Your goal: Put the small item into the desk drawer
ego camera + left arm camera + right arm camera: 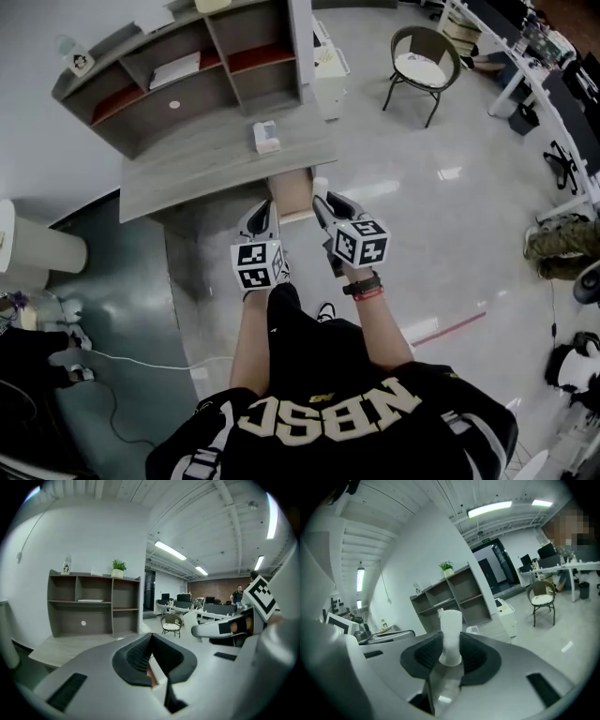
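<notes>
The small item (451, 620) is a white, roughly cylindrical piece, and my right gripper (451, 641) is shut on its lower part. In the head view the small item (321, 185) sticks out past the right gripper (322, 199), just right of the desk drawer (292, 194). The drawer stands pulled out, brown inside, under the grey desk's (216, 155) front edge. My left gripper (265, 210) hangs at the drawer's left side. In its own view the left gripper (151, 637) has its pads meeting at the tips, with nothing between them.
A grey shelf unit (187, 70) stands on the back of the desk and a small white box (266, 137) lies on the desktop. A white cabinet (328, 70) stands right of the desk, a round chair (424, 61) farther right. A white cable (141, 361) runs across the floor at left.
</notes>
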A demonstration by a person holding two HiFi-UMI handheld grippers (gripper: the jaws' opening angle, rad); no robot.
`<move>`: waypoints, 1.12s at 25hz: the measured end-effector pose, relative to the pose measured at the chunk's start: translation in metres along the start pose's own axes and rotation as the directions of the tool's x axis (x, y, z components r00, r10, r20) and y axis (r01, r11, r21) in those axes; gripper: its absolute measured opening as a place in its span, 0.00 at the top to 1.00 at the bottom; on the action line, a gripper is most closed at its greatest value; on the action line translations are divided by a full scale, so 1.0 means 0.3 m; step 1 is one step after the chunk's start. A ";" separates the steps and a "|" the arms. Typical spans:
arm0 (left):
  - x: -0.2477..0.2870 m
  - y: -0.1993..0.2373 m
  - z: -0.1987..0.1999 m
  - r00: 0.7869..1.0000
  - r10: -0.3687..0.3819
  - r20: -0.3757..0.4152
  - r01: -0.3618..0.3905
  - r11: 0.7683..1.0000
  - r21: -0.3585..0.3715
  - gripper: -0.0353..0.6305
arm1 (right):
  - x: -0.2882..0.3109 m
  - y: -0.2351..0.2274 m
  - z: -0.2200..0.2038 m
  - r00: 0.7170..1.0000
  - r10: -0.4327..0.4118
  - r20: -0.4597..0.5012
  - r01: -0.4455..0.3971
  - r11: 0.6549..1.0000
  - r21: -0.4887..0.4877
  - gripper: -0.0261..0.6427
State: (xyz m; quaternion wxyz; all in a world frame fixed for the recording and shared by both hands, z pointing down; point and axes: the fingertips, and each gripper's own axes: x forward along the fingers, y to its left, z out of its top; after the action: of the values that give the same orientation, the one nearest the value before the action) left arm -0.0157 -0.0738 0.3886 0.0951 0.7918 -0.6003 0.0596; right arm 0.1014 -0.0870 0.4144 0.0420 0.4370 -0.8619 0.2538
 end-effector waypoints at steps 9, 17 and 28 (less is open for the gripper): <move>0.115 0.196 -0.111 0.995 0.041 -0.092 -0.044 0.999 -0.029 0.92 | 0.257 -0.018 -0.065 0.995 0.018 -0.099 -0.016 1.000 0.020 0.78; 0.215 0.260 -0.270 0.983 0.013 -0.183 -0.034 0.993 -0.114 0.92 | 0.397 -0.062 -0.188 0.977 0.007 -0.211 -0.001 1.000 0.029 0.78; 0.331 0.322 -0.460 0.961 -0.031 -0.275 -0.025 0.980 -0.195 0.92 | 0.549 -0.165 -0.408 0.925 -0.029 -0.378 0.038 0.999 0.016 0.78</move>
State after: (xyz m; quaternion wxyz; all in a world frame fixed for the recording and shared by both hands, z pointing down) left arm -0.0788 -0.1616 0.5514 0.2559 0.7634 -0.5829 0.1098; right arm 0.0203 -0.1736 0.5888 0.2063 0.3951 -0.8272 0.3421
